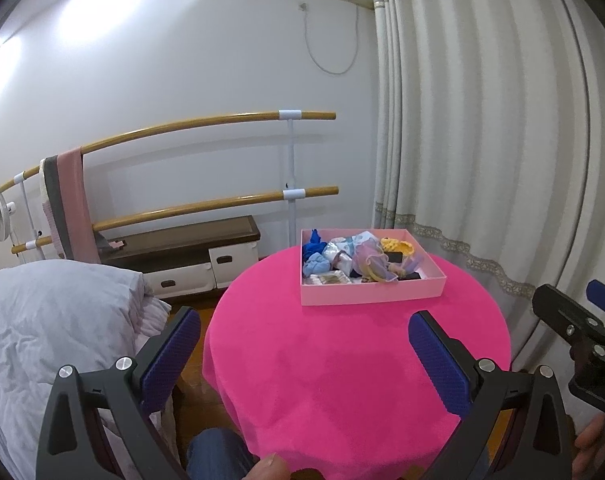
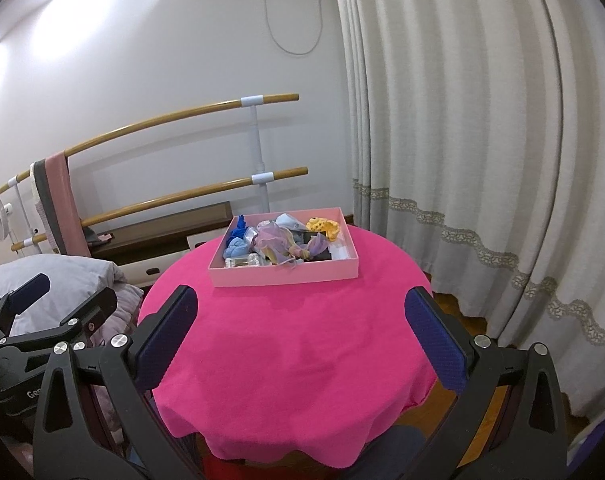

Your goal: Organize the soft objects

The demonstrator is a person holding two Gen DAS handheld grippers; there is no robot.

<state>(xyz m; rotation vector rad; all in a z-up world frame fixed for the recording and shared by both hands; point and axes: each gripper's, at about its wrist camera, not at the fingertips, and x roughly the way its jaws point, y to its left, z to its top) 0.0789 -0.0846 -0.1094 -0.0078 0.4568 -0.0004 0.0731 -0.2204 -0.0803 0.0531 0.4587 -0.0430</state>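
Note:
A shallow pink box (image 1: 372,293) (image 2: 286,276) sits at the far side of a round table under a bright pink cloth (image 1: 342,360) (image 2: 294,344). It holds several soft items: a dark blue fabric piece (image 1: 314,245) (image 2: 238,229), a light blue bundle (image 1: 316,266) (image 2: 238,245), a lilac gauze piece (image 1: 368,261) (image 2: 272,240) and a yellow crocheted toy (image 1: 400,246) (image 2: 322,226). My left gripper (image 1: 304,354) is open above the near part of the cloth, nothing between its blue pads. My right gripper (image 2: 302,340) is also open and empty, well short of the box.
A bed with grey bedding (image 1: 54,320) lies left of the table. Wooden ballet bars (image 1: 206,124) with a pink towel (image 1: 78,208) line the wall above a low dark bench (image 1: 182,244). Cream curtains (image 1: 482,140) hang to the right. A knee in jeans (image 1: 218,452) is under the table's near edge.

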